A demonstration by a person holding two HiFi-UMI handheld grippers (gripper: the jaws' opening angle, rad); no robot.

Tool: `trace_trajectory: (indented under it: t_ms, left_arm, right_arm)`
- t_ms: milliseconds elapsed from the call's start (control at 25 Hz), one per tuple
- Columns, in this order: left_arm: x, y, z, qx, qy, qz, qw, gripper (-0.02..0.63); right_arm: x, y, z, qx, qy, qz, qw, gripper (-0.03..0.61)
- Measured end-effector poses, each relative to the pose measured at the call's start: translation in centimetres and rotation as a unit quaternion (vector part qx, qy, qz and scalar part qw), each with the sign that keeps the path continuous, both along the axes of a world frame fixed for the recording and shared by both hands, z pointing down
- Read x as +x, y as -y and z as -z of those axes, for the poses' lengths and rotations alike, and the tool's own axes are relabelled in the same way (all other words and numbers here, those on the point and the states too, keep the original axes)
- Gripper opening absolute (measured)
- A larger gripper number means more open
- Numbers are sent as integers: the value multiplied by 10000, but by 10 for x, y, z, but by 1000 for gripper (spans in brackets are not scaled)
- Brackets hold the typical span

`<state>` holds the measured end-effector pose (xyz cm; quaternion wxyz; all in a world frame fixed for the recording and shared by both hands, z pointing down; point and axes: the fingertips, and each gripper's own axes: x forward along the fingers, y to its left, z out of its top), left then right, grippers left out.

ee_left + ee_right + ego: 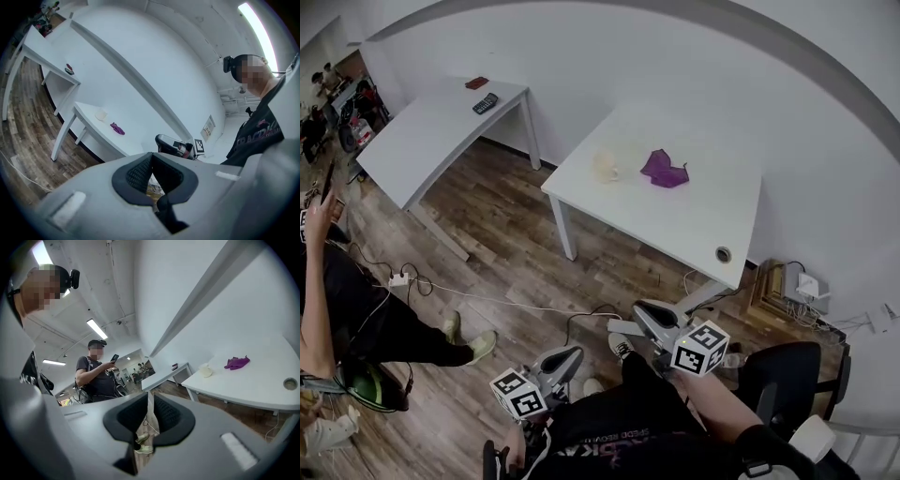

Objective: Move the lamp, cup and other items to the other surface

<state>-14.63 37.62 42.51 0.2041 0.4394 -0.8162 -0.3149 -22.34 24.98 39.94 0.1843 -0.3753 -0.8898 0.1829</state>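
I see a pale cream cup [605,166] sitting on the near white table [694,234], toward its left end. A crumpled purple cloth [664,170] lies on that table just right of the cup, not touching it, both well away from the table's right end.

An open-plan office or lab workroom: plain white rectangular counters [694,225] on brown wood-plank flooring [506,234], bare white walls [675,66], long ceiling strip lights [96,328], and a white power strip with trailing cables [398,279].
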Motion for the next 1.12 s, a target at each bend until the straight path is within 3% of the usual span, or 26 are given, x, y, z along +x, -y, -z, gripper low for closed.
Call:
trace_trajectory:
  t_ms: [200,760,1120]
  left_arm:
    - [-30,-5,1,-22,-133,523,9985,-2]
    - [-107,8,-7,-71,-336,1279,9912,0]
    - [-120,-4,-16,-109,-527,1899,9803,-2]
  right_arm:
    - [-61,12,-1,208,106,153,9996,80]
    - [-221,43,-16,791,148,428,9958,91]
    - [-308,49,-52,1413,-80,534,9885,95]
